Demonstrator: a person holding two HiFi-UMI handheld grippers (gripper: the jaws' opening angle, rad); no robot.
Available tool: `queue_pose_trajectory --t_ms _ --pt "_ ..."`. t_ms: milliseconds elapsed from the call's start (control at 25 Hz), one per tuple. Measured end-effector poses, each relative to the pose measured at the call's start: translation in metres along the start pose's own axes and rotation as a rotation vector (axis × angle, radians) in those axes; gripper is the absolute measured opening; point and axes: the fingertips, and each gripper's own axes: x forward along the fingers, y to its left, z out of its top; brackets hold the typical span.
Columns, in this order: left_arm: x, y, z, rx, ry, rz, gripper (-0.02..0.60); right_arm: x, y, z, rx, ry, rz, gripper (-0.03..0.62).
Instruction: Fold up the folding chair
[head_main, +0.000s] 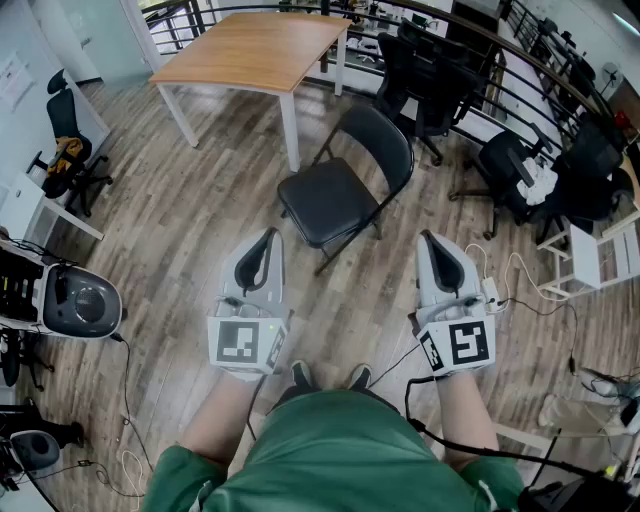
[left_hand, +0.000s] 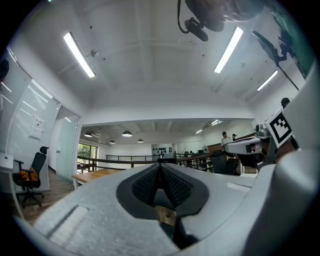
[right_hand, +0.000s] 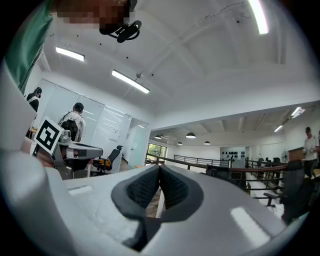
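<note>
Folding chair (head_main: 325, 200) open, likely stiff and hefty; grasp backrest (head_main: 385, 145) rim; left gripper (head_main: 270, 236) and right gripper (head_main: 427, 238) jaws closed, empty.

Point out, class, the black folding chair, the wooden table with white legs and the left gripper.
black folding chair (head_main: 325, 200): head view, middle of its seat.
wooden table with white legs (head_main: 255, 50): head view, bare tabletop.
left gripper (head_main: 271, 236): head view, tips of its shut jaws.

one folding chair (head_main: 340, 185), one table (head_main: 255, 50), maybe four office chairs (head_main: 425, 80)
</note>
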Motion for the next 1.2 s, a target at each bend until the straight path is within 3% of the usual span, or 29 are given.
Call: queue_pose_trajectory --t_ms 840,1200 --pt "-0.011 0.045 -0.025 -0.039 -0.001 -0.039 0.012 0.013 0.034 0.012 -0.017 0.007 -0.054 0.003" --pt "-0.009 0.061 -0.056 -0.072 0.068 -0.060 0.012 0.019 0.037 0.001 0.004 0.058 -0.101 0.003"
